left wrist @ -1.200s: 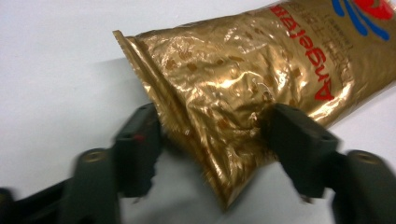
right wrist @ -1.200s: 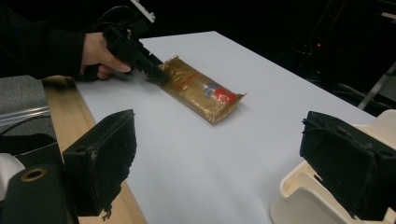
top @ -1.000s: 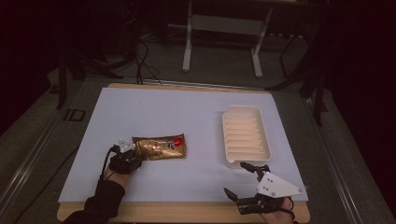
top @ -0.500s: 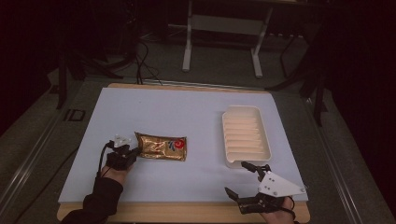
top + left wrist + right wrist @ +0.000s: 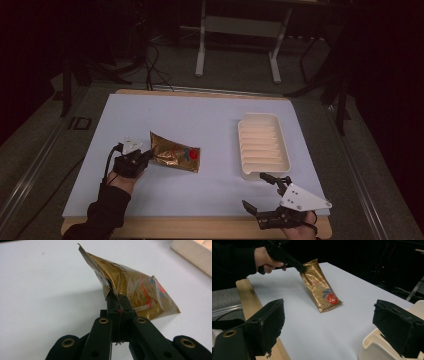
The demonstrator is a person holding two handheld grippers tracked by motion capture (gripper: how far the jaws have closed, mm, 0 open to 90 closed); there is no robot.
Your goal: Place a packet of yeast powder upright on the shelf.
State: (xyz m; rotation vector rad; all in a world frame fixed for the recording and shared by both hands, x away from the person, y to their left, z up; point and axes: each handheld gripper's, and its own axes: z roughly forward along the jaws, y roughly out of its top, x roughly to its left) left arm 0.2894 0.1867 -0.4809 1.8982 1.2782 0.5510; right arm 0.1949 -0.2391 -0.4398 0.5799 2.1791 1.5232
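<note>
Now gold pouch (image 5: 175,156) farther left (left tongs (image 5: 146,156) clamped).

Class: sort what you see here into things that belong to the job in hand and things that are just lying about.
In the job:
- gold packet, pinched by the left gripper
- right gripper, open
- white ridged tray, probably

Lying about:
- metal stand behind the table
- floor cables

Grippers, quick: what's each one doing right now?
Left gripper: closed on the gold pouch's edge, lifting that end.
Right gripper: open, empty, beside the white tray.
</note>
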